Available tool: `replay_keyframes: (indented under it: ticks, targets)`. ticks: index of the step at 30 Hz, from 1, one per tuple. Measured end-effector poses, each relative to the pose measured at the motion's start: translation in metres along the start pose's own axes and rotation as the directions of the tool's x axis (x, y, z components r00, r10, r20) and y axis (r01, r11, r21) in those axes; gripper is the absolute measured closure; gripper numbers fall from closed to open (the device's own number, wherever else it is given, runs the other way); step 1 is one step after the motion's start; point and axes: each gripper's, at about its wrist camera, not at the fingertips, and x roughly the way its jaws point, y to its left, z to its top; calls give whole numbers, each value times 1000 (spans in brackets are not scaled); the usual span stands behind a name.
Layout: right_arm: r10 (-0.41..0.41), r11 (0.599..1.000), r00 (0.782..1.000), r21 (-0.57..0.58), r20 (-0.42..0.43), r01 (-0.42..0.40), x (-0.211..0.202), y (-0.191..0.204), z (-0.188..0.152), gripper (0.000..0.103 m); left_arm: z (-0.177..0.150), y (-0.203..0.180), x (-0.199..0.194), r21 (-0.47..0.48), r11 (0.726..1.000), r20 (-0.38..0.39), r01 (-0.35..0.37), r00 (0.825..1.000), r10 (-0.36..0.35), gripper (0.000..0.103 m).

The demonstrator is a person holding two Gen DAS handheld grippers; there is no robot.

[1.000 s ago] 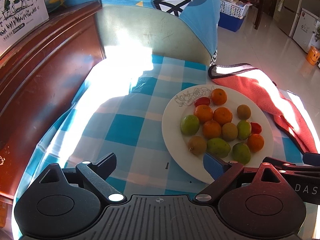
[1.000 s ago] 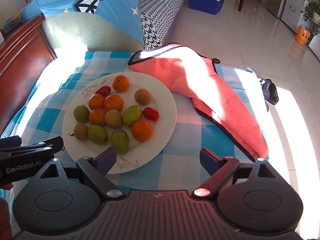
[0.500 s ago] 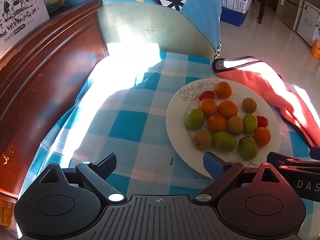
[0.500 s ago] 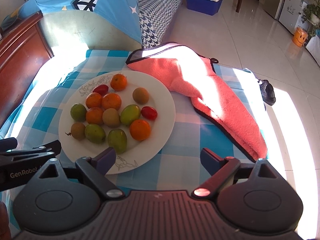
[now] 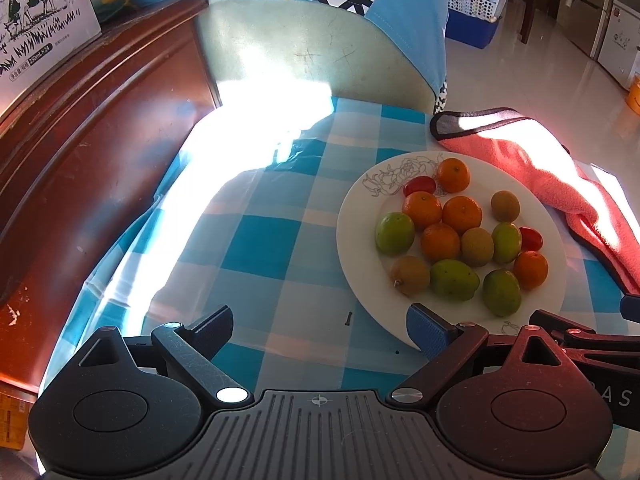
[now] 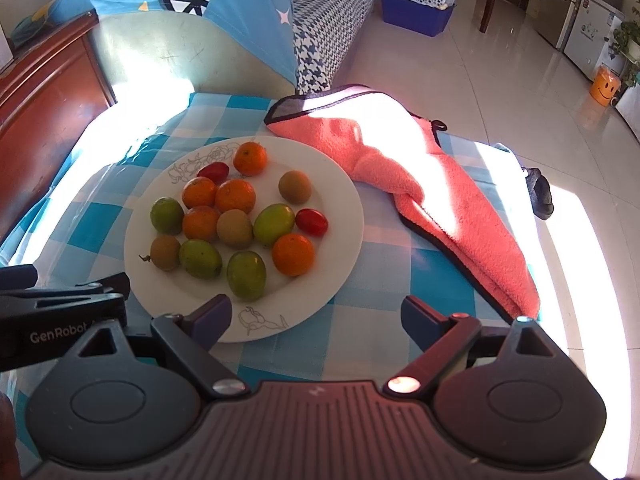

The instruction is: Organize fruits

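A white plate (image 5: 360, 248) (image 6: 340, 200) on a blue checked tablecloth holds several small oranges (image 5: 462, 214) (image 6: 293, 254), green fruits (image 5: 394, 233) (image 6: 246, 275), brown fruits (image 5: 410, 275) (image 6: 295, 187) and two red tomatoes (image 5: 419, 185) (image 6: 311, 222). My left gripper (image 5: 320, 328) is open and empty, near the plate's front left edge. My right gripper (image 6: 316, 316) is open and empty, at the plate's front right edge.
A pink towel (image 5: 560, 184) (image 6: 420, 176) lies right of the plate. A dark wooden cabinet (image 5: 80, 160) runs along the left. A chair back with blue cloth (image 5: 312, 48) stands behind the table. Tiled floor (image 6: 500, 80) drops off to the right.
Both grippers have drawn back and shifted slightly, so the plate sits a little farther ahead in both views. The fruits have not moved. Both grippers stay open.
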Motion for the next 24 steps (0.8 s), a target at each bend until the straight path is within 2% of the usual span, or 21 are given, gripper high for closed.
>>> replay_keyframes:
  ticks: [24]
  targets:
    - [-7,1000,1000,-5,24,7,-4,1,0,12,0,1,-3,-7,1000,5,-4,1000,4,8]
